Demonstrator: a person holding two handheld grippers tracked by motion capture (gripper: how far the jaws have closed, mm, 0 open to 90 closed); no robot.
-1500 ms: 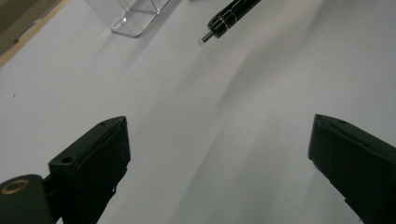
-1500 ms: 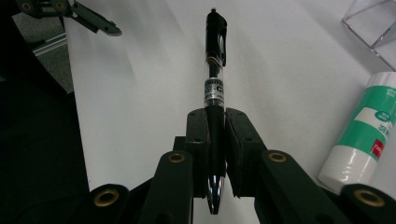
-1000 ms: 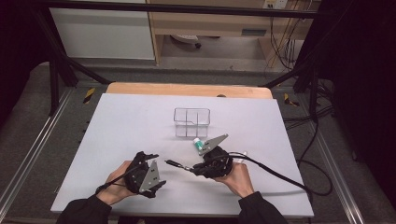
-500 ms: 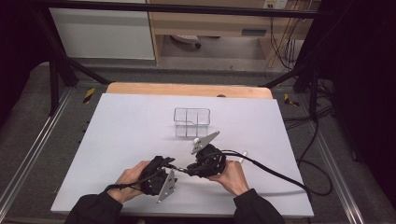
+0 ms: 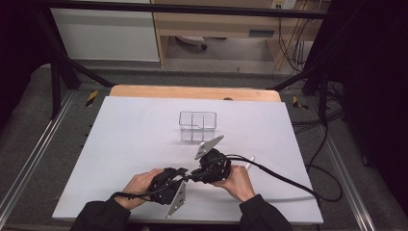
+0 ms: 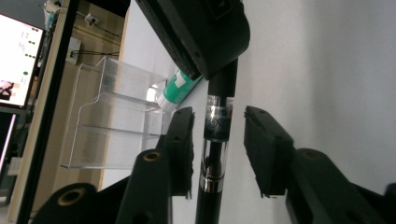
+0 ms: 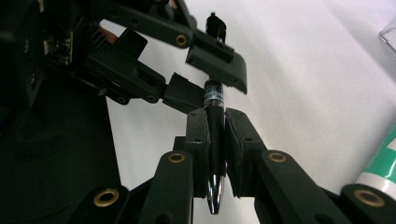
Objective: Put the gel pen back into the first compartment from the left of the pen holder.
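One black pen (image 7: pixel 215 122) hangs above the white table (image 5: pixel 120 144), on the near side of the single clear divided box (image 5: pixel 197 126). One green-and-white tube (image 6: pixel 180 87) lies beside that box. The right tongs (image 7: pixel 215 144) clamp the pen's barrel. The left tongs (image 6: pixel 219 149) have just been closing around its other end, pads not yet touching.
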